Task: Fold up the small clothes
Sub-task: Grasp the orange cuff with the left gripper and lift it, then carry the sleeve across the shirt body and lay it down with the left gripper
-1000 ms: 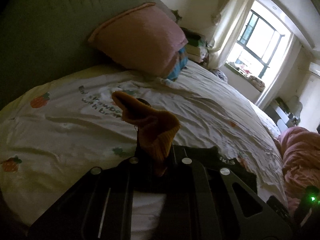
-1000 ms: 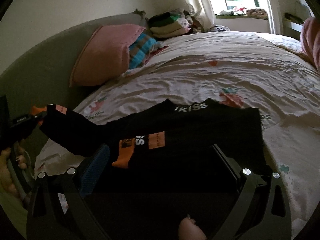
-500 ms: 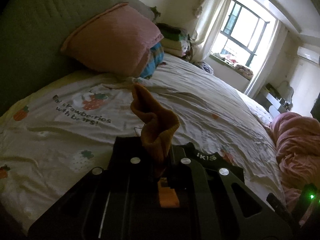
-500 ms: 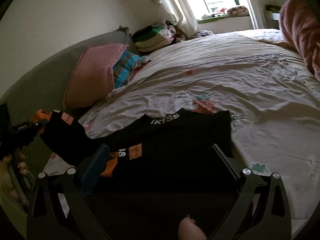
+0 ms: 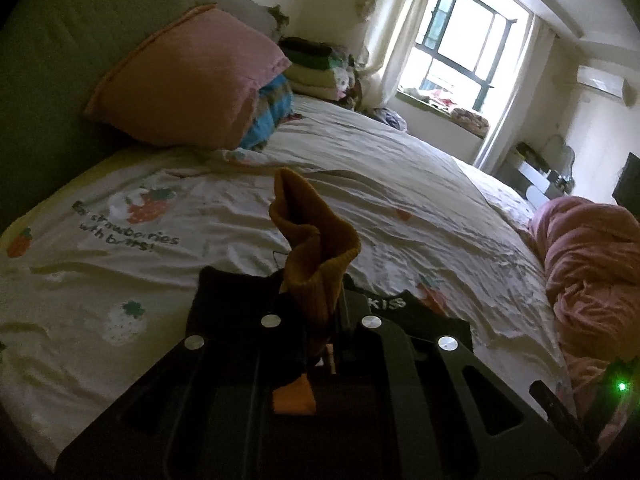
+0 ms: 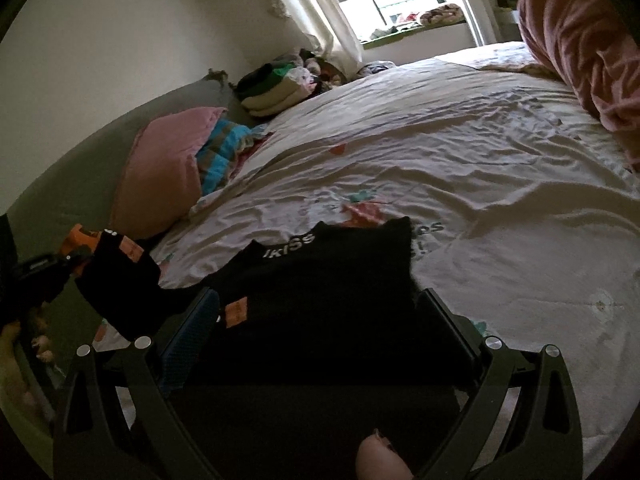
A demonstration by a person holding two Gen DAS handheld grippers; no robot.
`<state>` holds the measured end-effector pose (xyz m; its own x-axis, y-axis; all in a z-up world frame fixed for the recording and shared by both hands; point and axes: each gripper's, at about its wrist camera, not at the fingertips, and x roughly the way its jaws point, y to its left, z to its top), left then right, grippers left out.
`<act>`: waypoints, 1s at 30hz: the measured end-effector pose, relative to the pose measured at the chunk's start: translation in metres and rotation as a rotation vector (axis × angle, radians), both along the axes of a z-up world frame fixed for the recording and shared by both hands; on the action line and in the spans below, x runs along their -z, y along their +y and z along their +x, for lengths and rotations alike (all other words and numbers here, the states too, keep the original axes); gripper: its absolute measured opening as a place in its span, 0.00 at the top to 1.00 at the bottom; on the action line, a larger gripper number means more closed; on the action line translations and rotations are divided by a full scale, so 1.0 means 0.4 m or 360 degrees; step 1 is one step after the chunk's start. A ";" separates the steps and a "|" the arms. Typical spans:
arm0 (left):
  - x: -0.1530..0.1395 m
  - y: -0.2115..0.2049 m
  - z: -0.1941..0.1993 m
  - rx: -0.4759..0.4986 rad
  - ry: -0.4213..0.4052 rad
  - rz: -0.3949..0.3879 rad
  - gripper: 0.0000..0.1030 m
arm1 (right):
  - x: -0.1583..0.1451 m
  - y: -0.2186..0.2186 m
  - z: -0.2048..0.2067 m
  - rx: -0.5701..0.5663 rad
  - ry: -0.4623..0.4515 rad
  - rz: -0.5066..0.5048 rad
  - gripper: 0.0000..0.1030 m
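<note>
Nearest to me, my left gripper [image 5: 320, 320] has its jaws clenched on the mustard-orange cuff [image 5: 316, 248] of a small black garment [image 6: 320, 280]; the knitted cuff stands up out of the jaws in a crumpled fold. In the right wrist view I see the same garment lying wide between the two fingers of my right gripper [image 6: 316, 312], which stand far apart. The black cloth covers the space between them, and I cannot tell if the pads press on it. The garment carries white letters [image 6: 290, 246] on its far edge and a small orange tag [image 6: 236, 314]. Its left corner is lifted, and its far part lies on the white bed sheet [image 5: 400, 216] with strawberry prints. Farther behind, a pink pillow [image 5: 192, 80] leans on the grey-green headboard [image 5: 52, 40], with a blue striped cloth [image 5: 272, 108] beside it. A pink blanket [image 5: 592, 256] is bunched at the right, and the bright window [image 5: 464, 48] is farthest.
</note>
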<state>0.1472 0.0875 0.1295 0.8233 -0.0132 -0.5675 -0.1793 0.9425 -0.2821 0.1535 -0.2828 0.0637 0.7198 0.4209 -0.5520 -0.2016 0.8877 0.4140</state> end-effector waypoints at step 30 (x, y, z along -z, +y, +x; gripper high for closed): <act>0.247 -0.359 0.070 0.0531 0.0335 0.0213 0.97 | 0.036 -0.160 -0.012 0.0245 0.0053 -0.0018 0.05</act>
<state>0.1753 -0.0561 0.0306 0.6520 -0.1743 -0.7379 0.1013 0.9845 -0.1430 0.1488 -0.3467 0.0493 0.7567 0.3005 -0.5807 -0.0492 0.9118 0.4077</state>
